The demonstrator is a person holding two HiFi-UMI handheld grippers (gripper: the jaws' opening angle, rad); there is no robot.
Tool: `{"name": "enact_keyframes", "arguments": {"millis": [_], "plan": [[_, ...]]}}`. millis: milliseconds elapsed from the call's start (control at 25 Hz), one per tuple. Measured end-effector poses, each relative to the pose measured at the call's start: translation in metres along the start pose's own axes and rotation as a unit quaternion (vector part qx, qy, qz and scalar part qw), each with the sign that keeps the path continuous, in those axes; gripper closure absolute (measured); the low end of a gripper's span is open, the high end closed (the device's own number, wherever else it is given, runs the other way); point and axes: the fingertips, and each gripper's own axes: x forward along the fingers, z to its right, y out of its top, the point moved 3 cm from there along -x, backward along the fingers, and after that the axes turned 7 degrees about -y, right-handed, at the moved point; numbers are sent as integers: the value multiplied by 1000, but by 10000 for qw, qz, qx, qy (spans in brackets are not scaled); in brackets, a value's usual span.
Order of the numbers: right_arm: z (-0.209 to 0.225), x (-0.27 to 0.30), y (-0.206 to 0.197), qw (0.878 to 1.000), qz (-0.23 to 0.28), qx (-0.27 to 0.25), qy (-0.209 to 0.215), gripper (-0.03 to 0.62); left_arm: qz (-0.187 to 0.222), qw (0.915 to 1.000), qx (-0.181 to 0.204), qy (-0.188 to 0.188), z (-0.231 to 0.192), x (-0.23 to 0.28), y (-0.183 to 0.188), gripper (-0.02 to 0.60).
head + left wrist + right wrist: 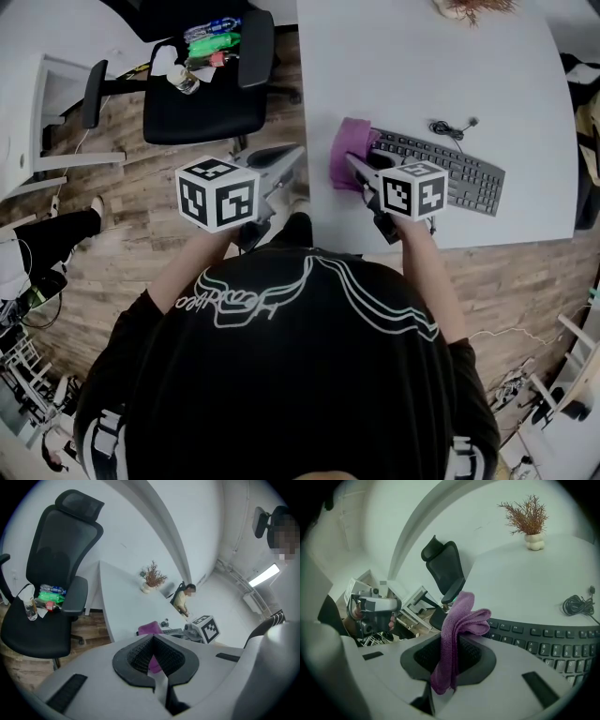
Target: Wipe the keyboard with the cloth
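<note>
A dark keyboard (450, 171) lies on the white table (422, 56) near its front edge. My right gripper (356, 167) is at the keyboard's left end, shut on a purple cloth (347, 145). In the right gripper view the cloth (457, 625) stands bunched up between the jaws and hangs down behind them, with the keyboard (543, 641) just to the right. My left gripper (289, 161) hovers off the table's left edge, over the floor. Its jaws (153, 639) meet at the tips with nothing held. From there the cloth (149, 628) shows on the table.
A black office chair (202, 89) with bottles and a cup on its seat stands left of the table. A coiled cable (450, 127) lies behind the keyboard. A small pot of dried twigs (533, 541) sits at the table's far side. Wooden floor lies below.
</note>
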Motion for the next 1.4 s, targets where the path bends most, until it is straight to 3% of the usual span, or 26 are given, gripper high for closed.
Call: {"name": "enact_keyframes", "arguments": {"millis": [680,1400], "plan": [[40,-24,-14,9994,-134,133,-274,540,11,10000,-18,56,20,18,-5,577],[118,-93,-40,9944,-16,445,-963,540,-223,9994,181,-197,62,72,-8,577]]}}
